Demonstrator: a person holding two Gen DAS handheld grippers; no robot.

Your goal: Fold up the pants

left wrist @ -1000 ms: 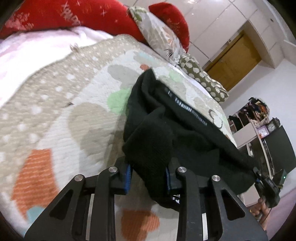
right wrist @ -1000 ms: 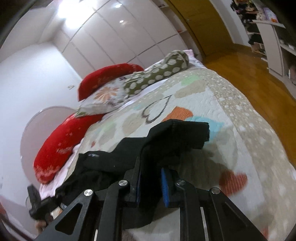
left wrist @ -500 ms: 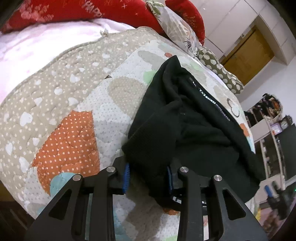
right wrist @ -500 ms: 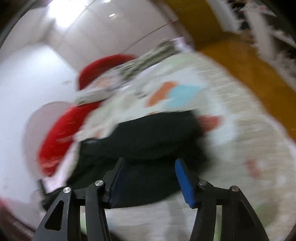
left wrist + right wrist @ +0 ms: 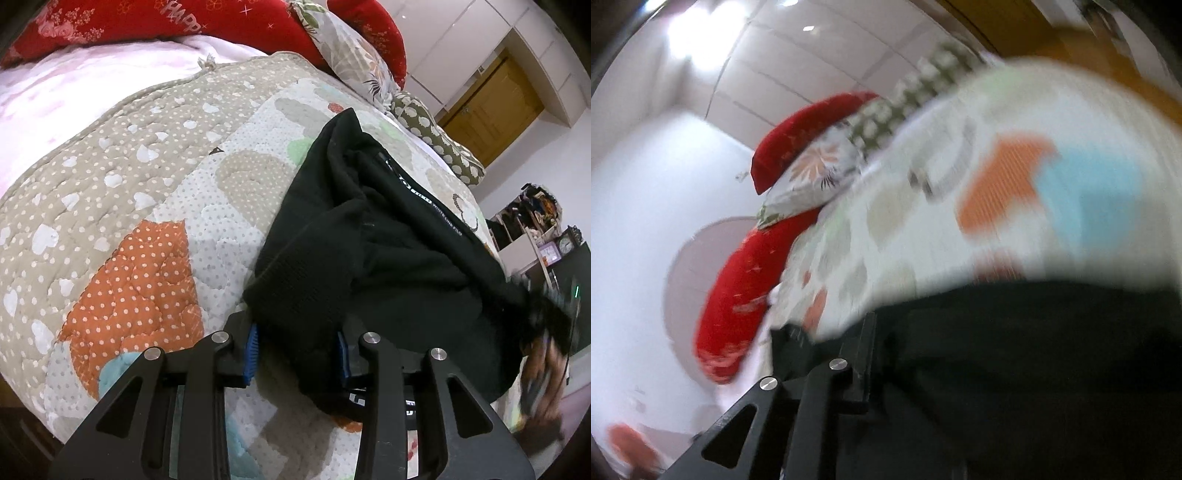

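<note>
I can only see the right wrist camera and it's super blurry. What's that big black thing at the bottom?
Observer: Those are the black pants, bunched up, not flat, on the heart-patterned quilt.
Operator: Is the other gripper touching them?
Observer: Yes. The left gripper has a bunch of the fabric between its jaws, which are opening.
Operator: Is there writing on them?
Observer: Yes, a strip of small white lettering runs along the fabric. It's too small to read.
</note>
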